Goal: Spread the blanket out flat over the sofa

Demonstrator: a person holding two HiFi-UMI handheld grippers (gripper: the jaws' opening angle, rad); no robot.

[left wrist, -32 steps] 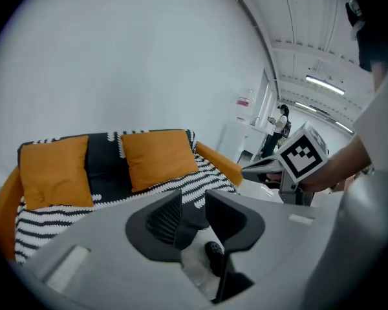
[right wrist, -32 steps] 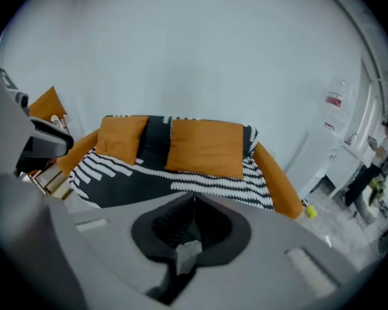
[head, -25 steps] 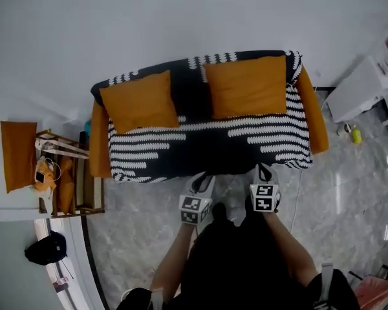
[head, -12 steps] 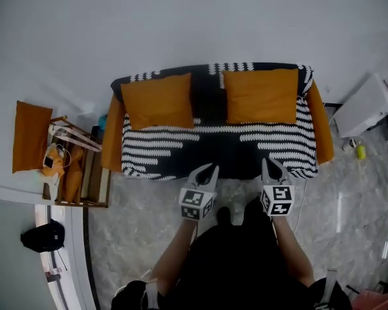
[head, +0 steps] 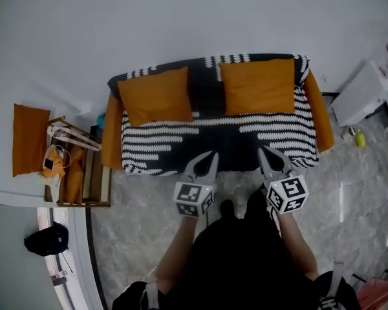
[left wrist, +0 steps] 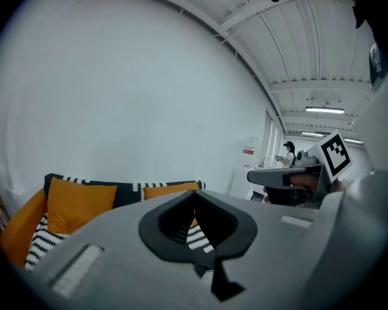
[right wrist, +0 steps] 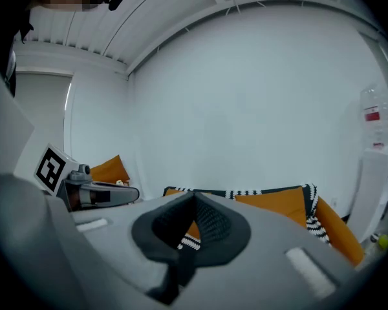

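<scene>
Black-and-white striped blanket [head: 213, 137] lies over the seat and back of the orange sofa [head: 112, 134], straight ahead of both tongs. Its front edge hangs down the seat front, and the sofa's orange arms stay bare at either end. Two orange cushions lean on the blanket against the back, one [head: 154, 95] ahead and to the left of the left tongs [head: 209, 155], the other [head: 257, 86] ahead of the right tongs [head: 264, 151].

Both tongs are held side by side in the air, a little apart, pointing toward the sofa over the grey marbled floor [head: 149, 218]. In the left gripper view the left tongs [left wrist: 194, 196] are clenched tip to tip with nothing between them. Only a strip of the blanket [left wrist: 195, 237] and a cushion [left wrist: 77, 202] show beyond them, and the right tongs [left wrist: 284, 175] stand off to their right. In the right gripper view the right tongs [right wrist: 194, 199] are likewise closed on nothing, with the blanket's top edge [right wrist: 271, 191] and the sofa arm [right wrist: 336, 231] beyond and the left tongs [right wrist: 107, 194] to their left.

Well to the left of the left tongs stands a wooden rack [head: 84, 179] with another orange cushion [head: 28, 139] beside it. To the right of the right tongs is a white cabinet [head: 365, 92].
</scene>
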